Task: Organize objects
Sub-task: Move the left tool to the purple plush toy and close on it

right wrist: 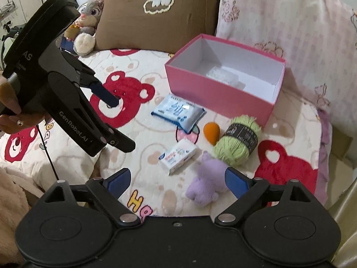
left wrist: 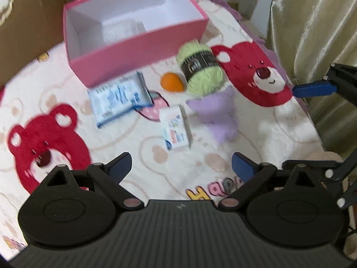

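Note:
An open pink box [left wrist: 133, 60] stands at the far side of the bear-print blanket, with a white bundle [left wrist: 121, 30] inside. In front of it lie a blue wipes pack [left wrist: 118, 98], an orange egg-shaped sponge [left wrist: 171, 82], a green yarn ball [left wrist: 200, 67], a purple plush [left wrist: 218, 114] and a small white carton [left wrist: 176, 127]. My left gripper [left wrist: 180, 158] hovers open above the carton with nothing between its fingers. My right gripper [right wrist: 178, 170] is open too, above the carton [right wrist: 178, 154] and the purple plush [right wrist: 205, 183]. Neither touches anything.
A brown pillow [right wrist: 156, 11] and a rabbit plush [right wrist: 89, 22] sit at the back left, a pink-patterned cushion [right wrist: 279, 22] behind the box. A gold curtain [left wrist: 312, 22] hangs at the blanket's right edge. A hand [right wrist: 9, 102] holds the left gripper [right wrist: 124, 124].

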A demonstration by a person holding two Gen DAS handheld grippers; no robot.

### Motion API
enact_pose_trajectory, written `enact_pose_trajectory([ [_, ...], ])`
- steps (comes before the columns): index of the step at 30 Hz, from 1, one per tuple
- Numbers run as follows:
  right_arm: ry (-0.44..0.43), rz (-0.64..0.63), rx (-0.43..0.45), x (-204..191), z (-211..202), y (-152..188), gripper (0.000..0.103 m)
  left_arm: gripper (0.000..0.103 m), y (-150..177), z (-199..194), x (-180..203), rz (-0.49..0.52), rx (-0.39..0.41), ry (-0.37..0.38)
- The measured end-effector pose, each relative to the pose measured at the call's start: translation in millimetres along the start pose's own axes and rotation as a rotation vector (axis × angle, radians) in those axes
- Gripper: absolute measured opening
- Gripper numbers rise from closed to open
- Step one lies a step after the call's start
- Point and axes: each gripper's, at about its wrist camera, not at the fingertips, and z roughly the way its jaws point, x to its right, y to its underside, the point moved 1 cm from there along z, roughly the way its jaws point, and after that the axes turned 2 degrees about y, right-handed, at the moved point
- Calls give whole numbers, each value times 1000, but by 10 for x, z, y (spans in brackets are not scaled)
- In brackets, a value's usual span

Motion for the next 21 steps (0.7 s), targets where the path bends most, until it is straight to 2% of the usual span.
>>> enact_pose_trajectory([
  [6, -21, 19, 1, 14, 107, 145, 94, 97, 104, 189, 63, -4, -38, -13],
  [12, -50, 10, 30, 80, 249, 290, 94, 98, 125, 292, 142, 4, -19, -2],
  [16, -39, 25, 85, 207, 377, 363, 94, 98, 108, 413, 220, 11, -10, 15],
  [21, -7, -34, 175, 290, 559, 455, 94, 98, 75, 589, 227, -23, 81, -6],
])
